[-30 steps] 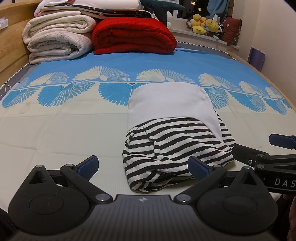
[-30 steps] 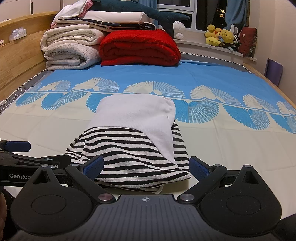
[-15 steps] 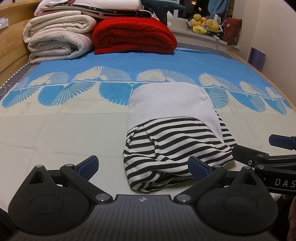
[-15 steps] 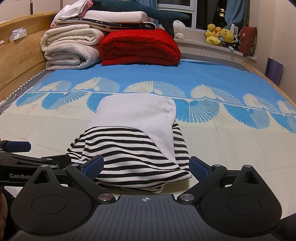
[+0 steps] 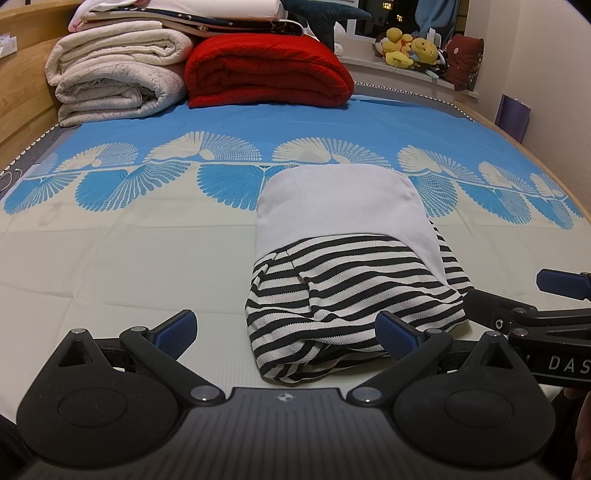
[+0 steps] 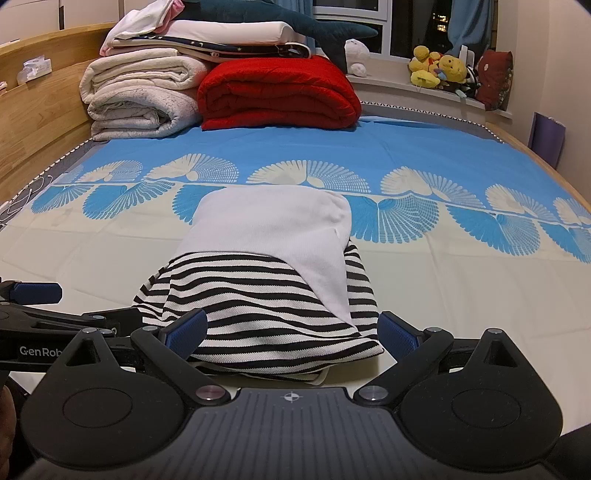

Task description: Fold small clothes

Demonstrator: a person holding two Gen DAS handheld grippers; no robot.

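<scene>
A bed (image 5: 110, 258) covered by a cream and blue sheet with fan-shaped prints fills both wrist views. Near the foot of the bed lies one folded garment (image 5: 351, 295), black-and-white striped, with a plain white panel (image 5: 340, 199) folded over its far half. It rests flat on the cream part of the sheet, just in front of both tools.

Two handheld grippers are in view. The left gripper (image 5: 286, 330) sits low at the near edge of the garment with its two blue-padded fingers (image 5: 173, 326) spread wide apart; the right-hand finger touches or overlaps the striped cloth's near corner, while the other rests over bare sheet. Nothing is pinched. The right gripper (image 6: 293, 328) also has its two fingers (image 6: 186, 328) wide apart, bracketing the garment's near hem, one at each side, holding nothing. Each gripper appears at the edge of the other's view, side by side and close together.

At the head of the bed, against a wooden headboard (image 6: 40, 129), are stacked bedclothes: two rolled cream blankets (image 6: 136, 92), one folded red blanket (image 6: 277, 96), and flatter folded linens on top. One dark teal plush shark (image 6: 295, 26) lies across the pile. On the window ledge sits a cluster of yellow soft toys (image 6: 439, 70); their exact number is unclear.
</scene>
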